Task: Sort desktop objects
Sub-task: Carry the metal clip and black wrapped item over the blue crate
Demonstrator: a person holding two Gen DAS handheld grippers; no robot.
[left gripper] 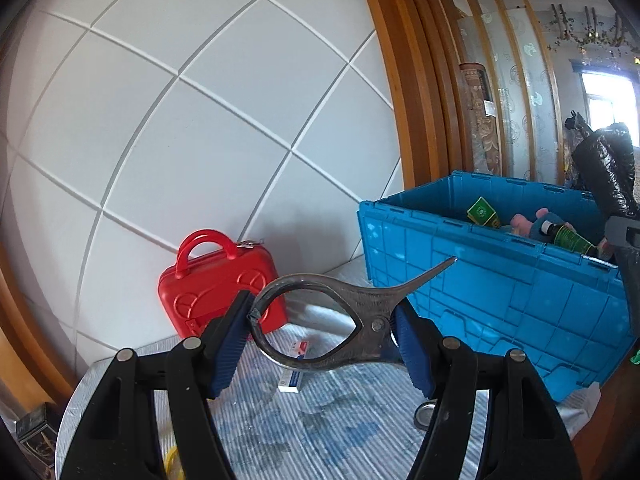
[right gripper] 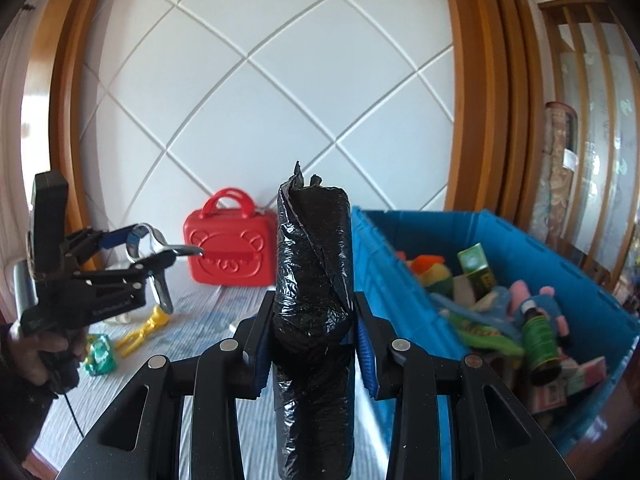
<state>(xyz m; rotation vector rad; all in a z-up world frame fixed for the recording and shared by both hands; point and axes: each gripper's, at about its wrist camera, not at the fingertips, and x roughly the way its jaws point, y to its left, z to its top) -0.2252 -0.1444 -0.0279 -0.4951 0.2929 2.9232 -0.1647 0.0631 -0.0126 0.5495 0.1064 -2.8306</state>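
The blue crate [right gripper: 472,240], the largest thing here, stands at the right end of the counter [right gripper: 224,320] and already holds soft toys, boxes and a dark bottle [right gripper: 540,344]; its near right corner is cut off by the frame, and the lower layers of its contents are hidden.

The red case [left gripper: 218,292] stands against the white wall, well apart from the crate. It looks rigid, with an arched handle that seems the natural place to grip.

The roll of black bags [right gripper: 314,300] is clamped upright in the right hand-held gripper [right gripper: 314,344], held off the counter beside the crate's left wall. I judge it light, soft and slick, so the film may slide under the pads; a grip at mid-length seems safest. Its lower end runs out of frame.

The metal shears [left gripper: 328,320] are clenched in the left hand-held gripper [left gripper: 320,340] above the counter, pads pressing the handle loop and pivot. They look stiff, heavy for their size, and sharp at the tip. The blades appear closed, though I cannot be sure.

Smaller things on the counter, a small white box [left gripper: 294,372], a yellow clip [right gripper: 142,332] and a green packet [right gripper: 100,354], are too blurred to identify properly.
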